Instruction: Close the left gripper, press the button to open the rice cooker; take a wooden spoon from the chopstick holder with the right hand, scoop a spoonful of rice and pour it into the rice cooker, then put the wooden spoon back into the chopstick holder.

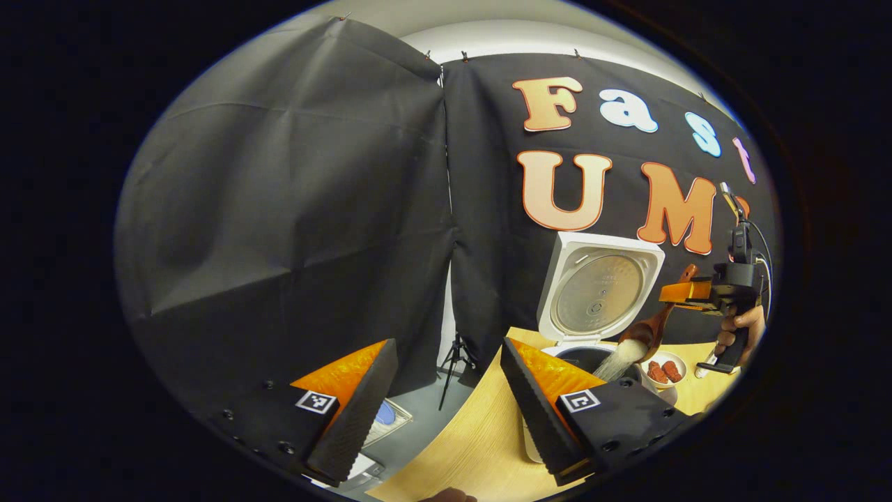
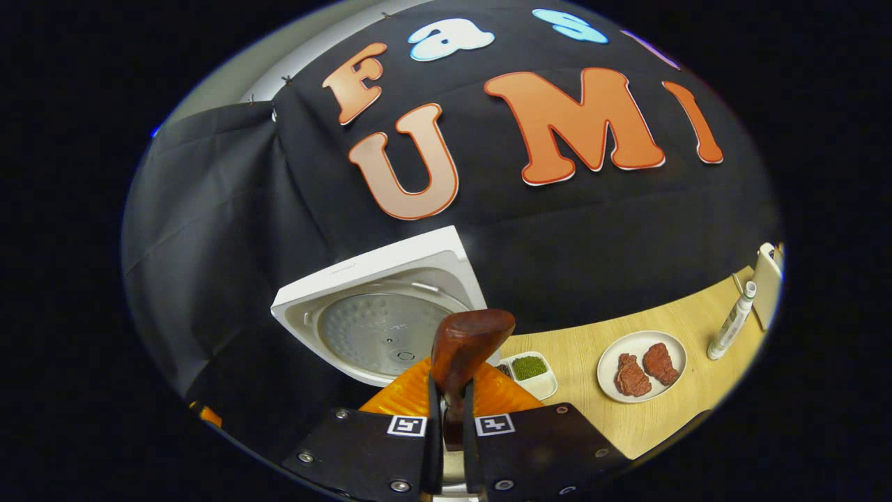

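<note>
Wooden spoon (image 1: pixel 651 328), clamped by the handle in your right claw (image 1: pixel 686 291), slopes bowl-down toward the open rice cooker (image 1: pixel 599 293), rice spilling into its pot. Your left claw (image 1: pixel 446 397) hangs wide open, empty, nearer you.

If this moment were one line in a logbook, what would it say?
step: pouring rice | cooker lid: open | right gripper: shut on spoon | rice: falling into pot | left gripper: open, idle
</note>
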Available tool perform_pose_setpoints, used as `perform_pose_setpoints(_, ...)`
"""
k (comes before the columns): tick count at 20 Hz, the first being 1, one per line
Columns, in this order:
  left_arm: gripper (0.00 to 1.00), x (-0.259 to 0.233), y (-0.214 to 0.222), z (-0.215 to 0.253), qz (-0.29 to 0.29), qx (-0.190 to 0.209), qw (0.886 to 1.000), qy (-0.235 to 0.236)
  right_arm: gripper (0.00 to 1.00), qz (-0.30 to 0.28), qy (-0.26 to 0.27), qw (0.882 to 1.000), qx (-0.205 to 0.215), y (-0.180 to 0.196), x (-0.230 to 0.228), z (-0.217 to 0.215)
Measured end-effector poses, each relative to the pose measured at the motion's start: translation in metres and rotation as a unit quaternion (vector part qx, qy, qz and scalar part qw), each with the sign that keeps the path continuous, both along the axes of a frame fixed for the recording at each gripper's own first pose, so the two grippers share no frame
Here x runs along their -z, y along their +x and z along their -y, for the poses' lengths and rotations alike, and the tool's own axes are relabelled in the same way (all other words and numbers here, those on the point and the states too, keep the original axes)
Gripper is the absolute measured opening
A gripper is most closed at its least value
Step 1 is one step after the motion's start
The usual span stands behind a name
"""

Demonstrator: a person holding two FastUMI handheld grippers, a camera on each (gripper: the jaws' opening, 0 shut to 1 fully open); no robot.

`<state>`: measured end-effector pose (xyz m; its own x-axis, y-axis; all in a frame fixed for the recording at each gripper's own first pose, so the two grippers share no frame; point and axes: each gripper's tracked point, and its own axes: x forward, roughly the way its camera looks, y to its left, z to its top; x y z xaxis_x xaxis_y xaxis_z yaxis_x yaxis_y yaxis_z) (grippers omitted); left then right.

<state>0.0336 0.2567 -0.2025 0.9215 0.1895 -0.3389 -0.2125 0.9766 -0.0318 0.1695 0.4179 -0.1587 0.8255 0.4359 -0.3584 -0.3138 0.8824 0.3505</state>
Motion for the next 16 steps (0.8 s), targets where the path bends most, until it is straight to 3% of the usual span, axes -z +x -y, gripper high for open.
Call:
perform_pose_setpoints(10,0.99,0.003,-0.006,-0.003,-0.003,-0.009,1.000,-0.012,0.11,0.115,-0.074,0.989,-0.060,-0.012,-0.036,-0.031)
perform_pose_setpoints(16,0.99,0.001,-0.013,-0.005,-0.001,-0.018,1.000,-0.008,0.11,0.208,-0.160,0.959,-0.103,-0.027,-0.052,-0.050)
